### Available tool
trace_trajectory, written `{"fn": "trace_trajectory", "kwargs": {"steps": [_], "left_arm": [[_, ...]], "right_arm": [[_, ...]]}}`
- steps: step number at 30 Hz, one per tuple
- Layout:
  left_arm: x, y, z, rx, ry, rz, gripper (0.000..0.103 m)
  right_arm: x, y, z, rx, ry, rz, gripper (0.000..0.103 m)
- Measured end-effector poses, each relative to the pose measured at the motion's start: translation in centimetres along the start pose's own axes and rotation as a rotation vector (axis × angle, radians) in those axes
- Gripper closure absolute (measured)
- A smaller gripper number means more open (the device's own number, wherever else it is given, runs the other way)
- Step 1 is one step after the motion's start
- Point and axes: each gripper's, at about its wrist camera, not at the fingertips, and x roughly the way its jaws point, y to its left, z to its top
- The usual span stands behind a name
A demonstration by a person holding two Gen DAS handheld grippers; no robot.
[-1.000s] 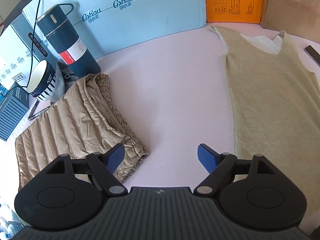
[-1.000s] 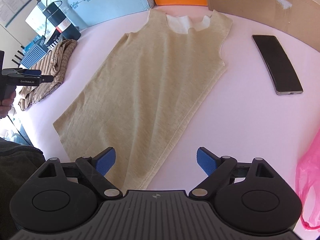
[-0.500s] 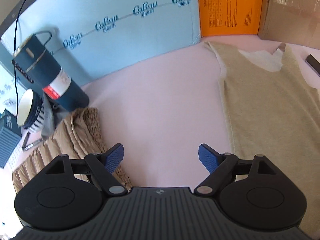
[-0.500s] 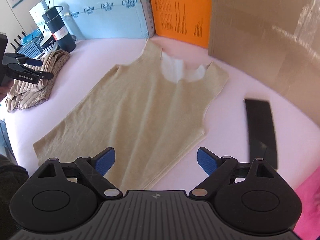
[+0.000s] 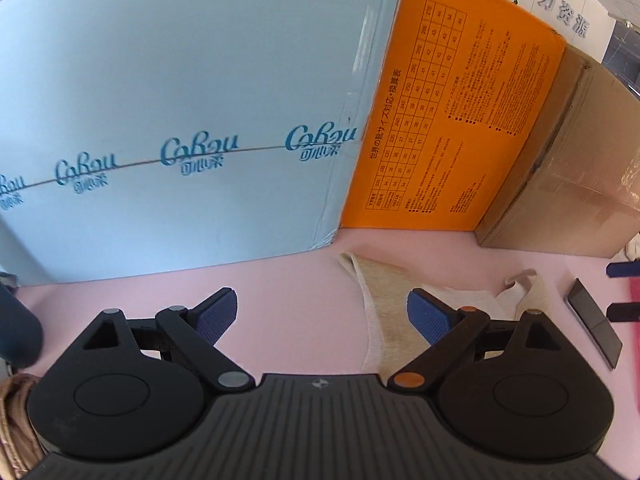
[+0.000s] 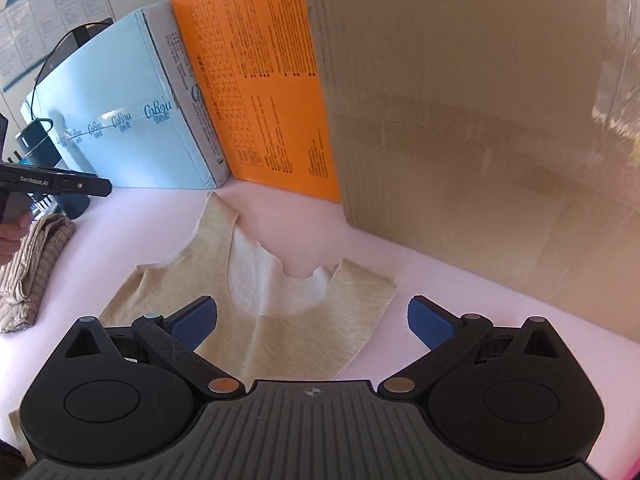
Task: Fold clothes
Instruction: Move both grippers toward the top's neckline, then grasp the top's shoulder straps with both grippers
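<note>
Three boxes stand along the back of your pink tabletop (image 6: 460,304): one brown cardboard box (image 6: 480,120), one light blue box (image 5: 180,120) and one orange box (image 5: 452,128) between them. One beige sleeveless top (image 6: 280,320) lies flat on the tabletop, neckline toward the boxes. One folded tan garment (image 6: 32,272) sits at the left edge, well apart from it, near one dark blue flask (image 6: 52,160). One black phone (image 5: 596,324) lies right of the top. Your left gripper (image 5: 322,316) and right gripper (image 6: 312,320) both hover spread wide, holding nothing.
</note>
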Motion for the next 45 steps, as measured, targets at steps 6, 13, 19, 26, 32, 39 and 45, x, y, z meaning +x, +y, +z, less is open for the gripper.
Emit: {"fn": "trace_trajectory", "kwargs": {"steps": [6,13,19,26,32,39,45], "left_arm": [[7.5,-1.3,1.3,-0.056,0.084,-0.046,0.011],[11.7,-3.9,2.1,0.021,0.104,-0.069,0.011],[13.7,-5.6,2.2,0.058,0.084,-0.138,0.055],[9.6,-4.0,3.0,0.010,-0.136,-0.384,0.086],[7.8,-3.5,0.0,0.145,-0.045,-0.180,0.061],[5.2,-6.9,-8.0,0.506,0.136,-0.156,0.048],[1.2,-6.4,-13.5,0.596,0.235,-0.205,0.049]], "right_arm": [[3.5,-0.9,-0.5,0.053,0.019,0.031,0.001],[4.0,-2.4,-1.8,0.138,-0.040,0.010,0.001],[4.2,-3.1,-2.8,0.208,-0.097,-0.029,0.001],[2.8,0.2,-2.8,0.074,-0.195,0.049,0.001],[4.7,3.3,-0.4,-0.069,-0.128,0.178,0.000],[9.8,5.4,4.0,-0.157,-0.024,0.295,0.000],[13.5,6.0,5.6,-0.149,0.035,0.332,0.000]]}}
